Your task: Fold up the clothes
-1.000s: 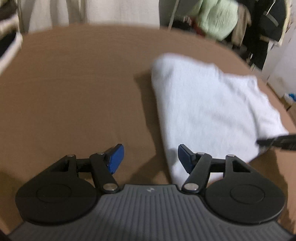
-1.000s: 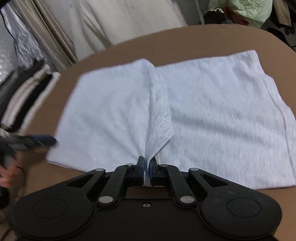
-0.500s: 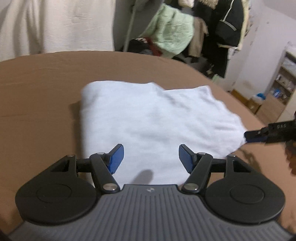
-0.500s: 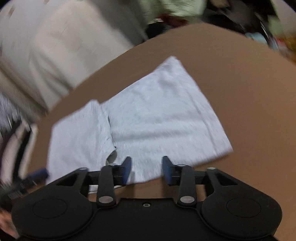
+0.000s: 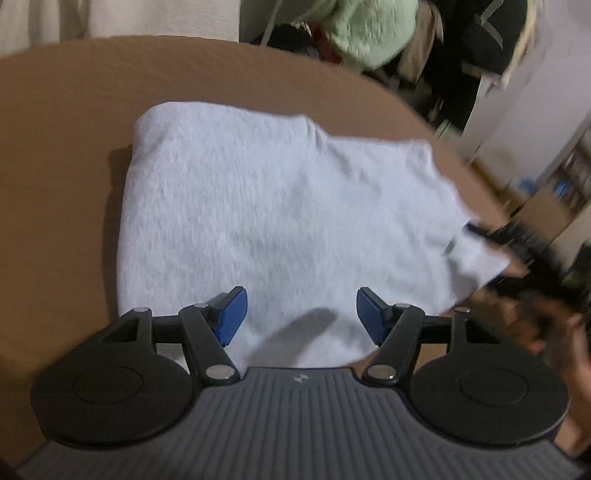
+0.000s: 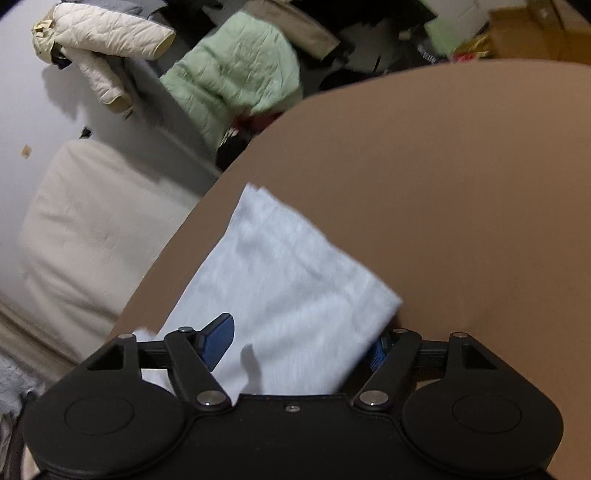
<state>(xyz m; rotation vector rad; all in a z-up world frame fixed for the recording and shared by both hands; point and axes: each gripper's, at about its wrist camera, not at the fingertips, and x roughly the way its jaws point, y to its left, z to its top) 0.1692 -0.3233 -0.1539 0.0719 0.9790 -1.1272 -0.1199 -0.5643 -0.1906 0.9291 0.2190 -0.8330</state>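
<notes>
Hovering low over the cloth, my left hand-held gripper (image 5: pixel 299 314) has its blue pads spread apart with nothing pressed between them, and the folded white garment (image 5: pixel 273 221) lies flat just beyond and under its fingertips. My right hand-held gripper (image 6: pixel 301 341) is opening at this moment; the near end of the garment (image 6: pixel 288 291) lies in the gap between its jaws, and the right-hand pad is mostly hidden behind the cloth's corner, but neither pad looks to be pinching it, so I judge it let go. The garment looks like soft, light knit fabric in several layers: limp, quick to sag and bunch, not slippery and not fragile, so it should bear a firm pinch but will not hold its shape if lifted from one point. I would take it by two corners of one short edge, one hand-held gripper on each, catching all the layers together so that the lower ones do not slide out or trail. The bundle rests on a brown table (image 5: pixel 66 110), with a loose, uneven corner toward my right side and a rounder folded edge on my left. Beyond the table's far edge hang a pale green padded jacket (image 6: pixel 236 70) and a cream one (image 6: pixel 107 33), with dark clothes beside them.
</notes>
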